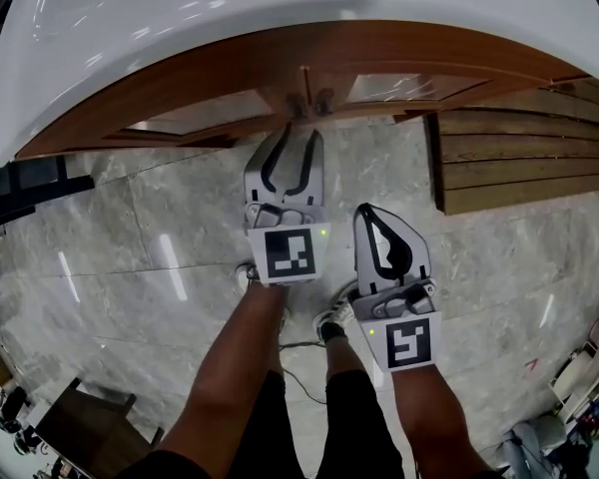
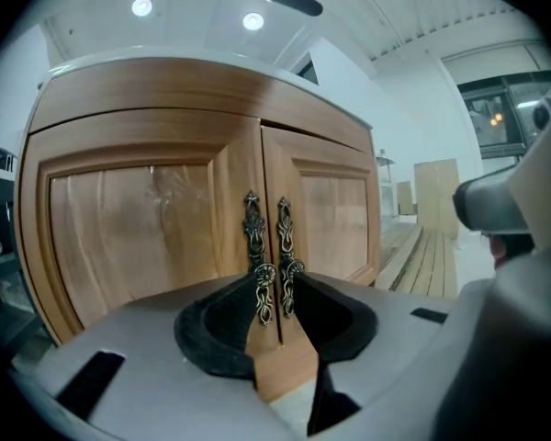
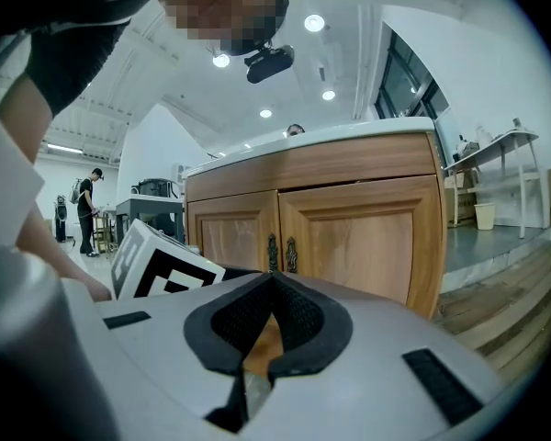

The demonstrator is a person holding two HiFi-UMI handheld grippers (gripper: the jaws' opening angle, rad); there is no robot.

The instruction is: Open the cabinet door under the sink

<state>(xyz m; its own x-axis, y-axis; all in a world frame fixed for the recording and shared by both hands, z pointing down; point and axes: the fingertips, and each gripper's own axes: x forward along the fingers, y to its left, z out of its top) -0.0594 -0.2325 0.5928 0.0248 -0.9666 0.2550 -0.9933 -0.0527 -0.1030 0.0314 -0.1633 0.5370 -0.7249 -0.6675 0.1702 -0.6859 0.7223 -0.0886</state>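
The wooden cabinet under the white sink counter has two doors, left door and right door, both shut. Two ornate dark metal handles hang side by side at the seam. My left gripper is open, close up to the seam, its tips flanking the handles' lower ends without pressing on them. In the head view the left gripper points at the handles. My right gripper is shut and empty, held back from the cabinet and to the right; its view shows the handles farther off.
A low platform of wooden planks lies on the marble floor right of the cabinet. The person's legs and shoes stand just behind the grippers, with a thin cable by them. Clutter sits at the lower corners. Another person stands far off.
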